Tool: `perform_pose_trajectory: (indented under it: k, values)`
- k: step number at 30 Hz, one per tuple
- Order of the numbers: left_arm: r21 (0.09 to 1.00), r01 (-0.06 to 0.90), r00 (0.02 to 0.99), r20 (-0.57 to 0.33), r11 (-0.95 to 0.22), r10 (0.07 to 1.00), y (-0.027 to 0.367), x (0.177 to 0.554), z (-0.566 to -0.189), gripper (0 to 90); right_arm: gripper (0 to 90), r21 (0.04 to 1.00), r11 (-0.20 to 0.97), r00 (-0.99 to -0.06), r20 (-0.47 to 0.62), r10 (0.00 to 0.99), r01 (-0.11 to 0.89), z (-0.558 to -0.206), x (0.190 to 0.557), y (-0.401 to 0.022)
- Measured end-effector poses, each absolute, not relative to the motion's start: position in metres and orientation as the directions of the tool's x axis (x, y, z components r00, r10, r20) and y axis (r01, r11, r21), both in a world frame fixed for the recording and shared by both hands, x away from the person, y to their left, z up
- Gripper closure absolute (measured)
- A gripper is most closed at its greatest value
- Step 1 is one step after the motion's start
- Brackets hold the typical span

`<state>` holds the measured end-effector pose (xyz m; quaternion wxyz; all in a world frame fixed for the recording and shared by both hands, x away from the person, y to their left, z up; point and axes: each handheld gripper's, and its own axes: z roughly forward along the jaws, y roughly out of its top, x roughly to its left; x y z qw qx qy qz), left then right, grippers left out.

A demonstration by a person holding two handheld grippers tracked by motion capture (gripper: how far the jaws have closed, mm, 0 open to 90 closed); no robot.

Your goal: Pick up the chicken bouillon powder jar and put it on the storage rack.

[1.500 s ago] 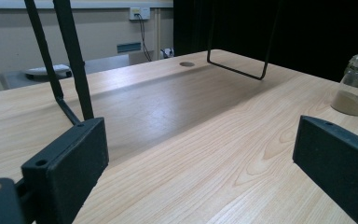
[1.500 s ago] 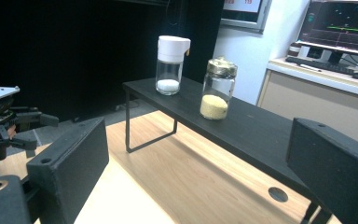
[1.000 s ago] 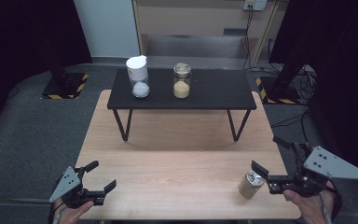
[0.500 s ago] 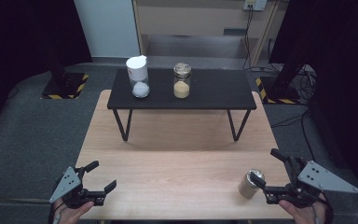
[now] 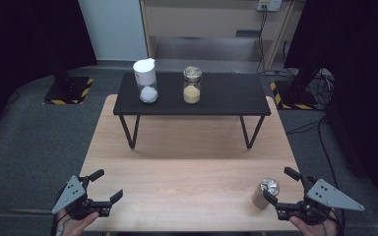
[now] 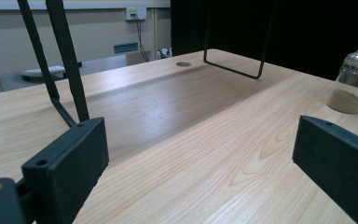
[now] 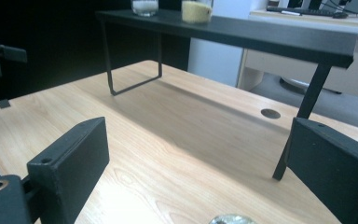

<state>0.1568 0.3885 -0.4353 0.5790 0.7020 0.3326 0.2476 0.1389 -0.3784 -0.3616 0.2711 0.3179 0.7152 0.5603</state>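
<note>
We are reading this as the approach step: the right claw [image 5: 281,191] is standing wide open with its jaws on either side of the foil-capped jar [image 5: 265,193], not pressing on it. The jar is standing upright on the tabletop [image 5: 187,167], close to the near right corner, well in front of the black shelf [image 5: 226,96]. The left claw [image 5: 104,190] is waiting open and empty, far to the left of the jar. Next, we judge, the right jaws need to close squarely on the glass below the cap. The tabletop's near and right edges lie close to the jar, so a nudge could tip it off; toward the shelf there is plenty of bare wood.
</note>
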Motion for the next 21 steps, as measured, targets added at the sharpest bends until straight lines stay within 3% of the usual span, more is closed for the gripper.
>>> perform_pose_trajectory:
  k: [21]
  values:
    - [0.979, 0.175, 0.659, -0.036, -0.108, 0.751, 0.389, 0.157, -0.436, 2.3, 7.2, 0.972, 0.134, -0.632, 0.018, 0.775, 0.191, -0.391, 0.137, -0.383]
